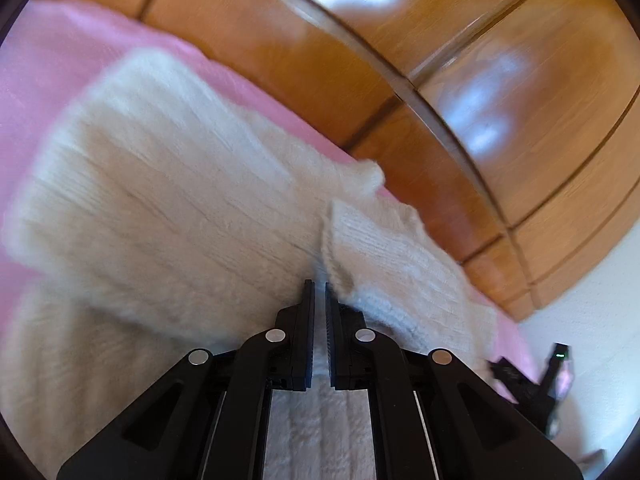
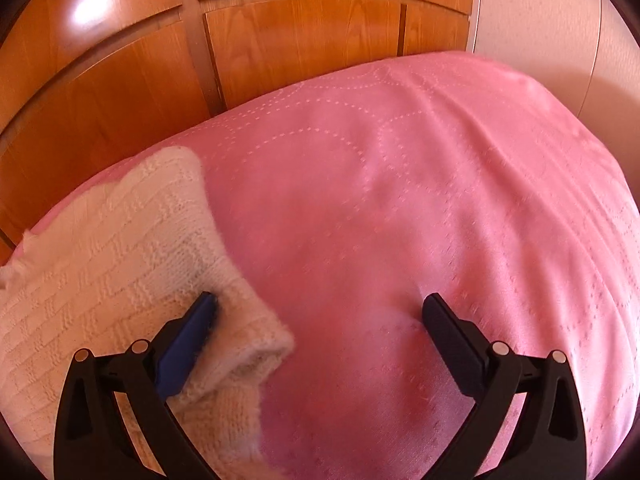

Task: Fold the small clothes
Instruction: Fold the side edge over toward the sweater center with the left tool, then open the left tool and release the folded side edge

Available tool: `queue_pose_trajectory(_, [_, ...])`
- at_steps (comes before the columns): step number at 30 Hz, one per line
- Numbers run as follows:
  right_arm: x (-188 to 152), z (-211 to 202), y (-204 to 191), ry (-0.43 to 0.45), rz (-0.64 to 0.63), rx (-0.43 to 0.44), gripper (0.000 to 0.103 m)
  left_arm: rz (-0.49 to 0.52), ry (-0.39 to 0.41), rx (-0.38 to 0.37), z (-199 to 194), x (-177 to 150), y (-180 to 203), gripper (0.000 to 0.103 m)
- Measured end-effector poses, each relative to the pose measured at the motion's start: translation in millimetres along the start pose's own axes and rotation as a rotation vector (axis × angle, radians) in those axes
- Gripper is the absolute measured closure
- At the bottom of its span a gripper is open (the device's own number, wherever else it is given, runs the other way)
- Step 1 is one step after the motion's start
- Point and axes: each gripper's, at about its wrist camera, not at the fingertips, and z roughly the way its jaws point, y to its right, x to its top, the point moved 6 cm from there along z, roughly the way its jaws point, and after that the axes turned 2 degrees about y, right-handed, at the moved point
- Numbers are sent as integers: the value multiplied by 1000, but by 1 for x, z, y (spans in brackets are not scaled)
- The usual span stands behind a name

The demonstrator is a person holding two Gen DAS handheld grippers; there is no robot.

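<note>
Left gripper [image 1: 319, 286] apparently pinches cream sweater [image 1: 160, 184] — wooden wardrobe [image 1: 460, 92] behind.

Black plastic left tongs [image 1: 320, 286], silver round pivot pins, right tongs [image 2: 320, 306] with blue inner pad

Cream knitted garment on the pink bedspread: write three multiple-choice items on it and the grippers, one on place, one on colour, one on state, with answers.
1. Where does the cream knitted garment lie?
A. on the pink quilted bedspread
B. on a wooden floor
C. in a basket

2. What colour are the wardrobe doors behind the bed?
A. white
B. orange-brown wood
C. grey

3. How is the right gripper?
A. shut on the garment
B. out of view
C. open

Answers: 1 A, pink fabric surrounds it. 2 B, glossy wood panels show. 3 C, its fingers stand wide apart, while the left gripper pinches the knit.
</note>
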Motion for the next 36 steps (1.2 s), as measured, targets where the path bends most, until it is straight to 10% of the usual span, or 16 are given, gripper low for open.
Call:
queue_pose_trajectory(7, [-11,-10,-10,42,-45,-58,2,216,34,-28,-6,12,81,99])
queue_pose_trajectory(13, [-9,-10,-5,37,-23,-29,2,303,-90,170,63,2,55,99])
queue_pose_trajectory(18, [-9,-10,-7,41,-33,-37,2,166,-69,24,61,3,29,99])
queue_pose_trajectory(28, [-8,-9,-5,38,-23,-27,2,87,-30,-23,17,-12,14,98])
queue_pose_trajectory(29, [-8,-9,-5,38,-22,-26,2,78,-30,-23,11,-14,11,95])
queue_pose_trajectory(33, [-7,-10,-3,39,-8,-5,2,82,-24,1,-22,-30,5,29])
queue_pose_trajectory(36, [-8,-16,3,54,31,71,2,76,-15,16,-43,-40,-1,28])
